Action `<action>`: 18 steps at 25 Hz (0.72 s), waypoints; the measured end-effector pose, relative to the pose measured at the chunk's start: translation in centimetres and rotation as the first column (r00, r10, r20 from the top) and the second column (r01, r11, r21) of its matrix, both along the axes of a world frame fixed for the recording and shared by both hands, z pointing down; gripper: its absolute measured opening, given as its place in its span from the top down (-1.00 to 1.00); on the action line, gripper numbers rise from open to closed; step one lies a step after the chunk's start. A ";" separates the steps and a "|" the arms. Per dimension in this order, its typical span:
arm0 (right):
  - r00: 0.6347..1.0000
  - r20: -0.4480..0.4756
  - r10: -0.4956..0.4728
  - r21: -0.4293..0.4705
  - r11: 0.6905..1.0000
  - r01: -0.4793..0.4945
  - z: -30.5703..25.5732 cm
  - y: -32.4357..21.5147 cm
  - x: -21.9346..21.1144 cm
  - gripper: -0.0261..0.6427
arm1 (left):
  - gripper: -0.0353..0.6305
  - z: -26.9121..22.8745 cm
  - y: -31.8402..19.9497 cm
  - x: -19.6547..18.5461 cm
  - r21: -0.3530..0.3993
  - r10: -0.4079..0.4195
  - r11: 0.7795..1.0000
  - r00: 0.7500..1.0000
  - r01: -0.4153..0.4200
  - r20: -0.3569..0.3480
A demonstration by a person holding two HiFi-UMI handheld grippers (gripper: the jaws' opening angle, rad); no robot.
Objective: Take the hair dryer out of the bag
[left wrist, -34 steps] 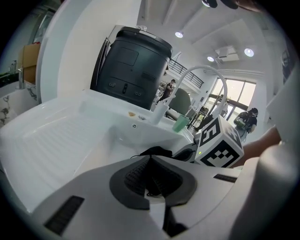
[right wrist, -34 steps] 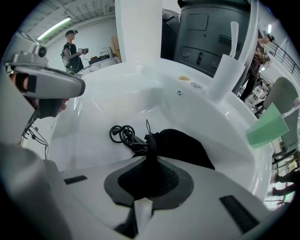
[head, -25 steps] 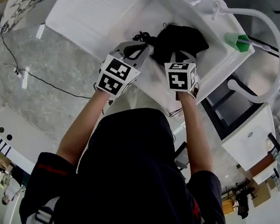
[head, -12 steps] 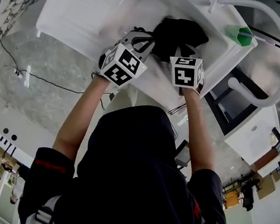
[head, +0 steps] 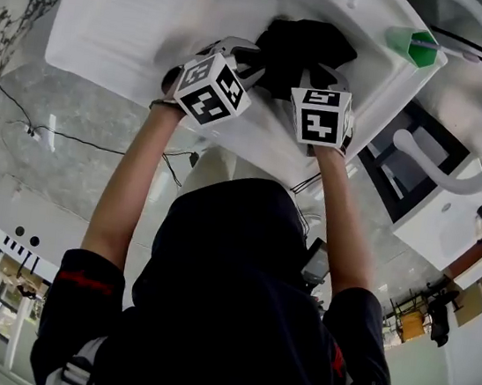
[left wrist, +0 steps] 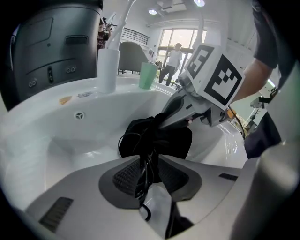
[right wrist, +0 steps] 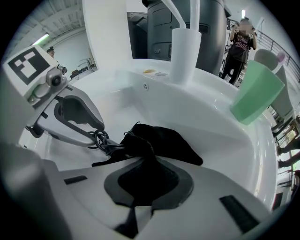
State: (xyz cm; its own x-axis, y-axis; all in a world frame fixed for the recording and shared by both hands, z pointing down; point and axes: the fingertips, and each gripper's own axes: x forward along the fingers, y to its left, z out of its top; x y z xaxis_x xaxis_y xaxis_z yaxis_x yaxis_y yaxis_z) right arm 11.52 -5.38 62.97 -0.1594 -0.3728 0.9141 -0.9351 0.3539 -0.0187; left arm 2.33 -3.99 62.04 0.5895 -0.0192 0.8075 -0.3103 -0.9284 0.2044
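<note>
Bag (right wrist: 164, 140): black cloth, matt, soft folds. Cord (left wrist: 143, 173): black, smooth, slight sheen, plastic-looking. Sink (right wrist: 220, 131): white, hard, smooth, glossy. Green cup (right wrist: 255, 96): plastic, matt. My jaws: light grey plastic shells, matt. Their pads (left wrist: 124, 178): dark grey, finely ribbed, rubbery-looking. Marker cube (head: 323, 117): matt black-on-white print.

Head view: looks steeply down from above the person onto the white sink (head: 130, 29). Left and right gripper views: sit low, side by side, close to the black bag (left wrist: 164, 140), facing across the sink. Share bag and green cup (right wrist: 255, 93).
</note>
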 end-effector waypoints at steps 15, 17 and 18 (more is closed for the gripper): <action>0.999 0.025 0.033 -0.006 0.999 -0.033 0.8 -0.3 0.3 0.78 | 0.38 5.5 1.2 2.8 -0.034 0.269 0.963 0.954 -0.267 0.135; 0.999 0.028 0.033 -0.007 0.999 -0.033 0.8 -0.2 0.3 0.78 | 0.35 6.2 1.2 2.9 -0.030 0.283 0.959 0.947 -0.282 0.153; 0.999 0.028 0.029 -0.006 1.000 -0.029 0.9 -0.2 0.3 0.78 | 0.33 6.5 1.2 3.0 -0.028 0.289 0.957 0.944 -0.288 0.162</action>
State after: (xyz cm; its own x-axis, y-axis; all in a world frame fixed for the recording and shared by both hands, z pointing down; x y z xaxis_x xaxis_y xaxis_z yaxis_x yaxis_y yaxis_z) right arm 11.78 -5.62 63.84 -0.1740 -0.3723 0.9117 -0.9441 0.3264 -0.0469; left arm 5.32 -2.80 68.54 0.4303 0.1361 0.8924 -0.0583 -0.9823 0.1779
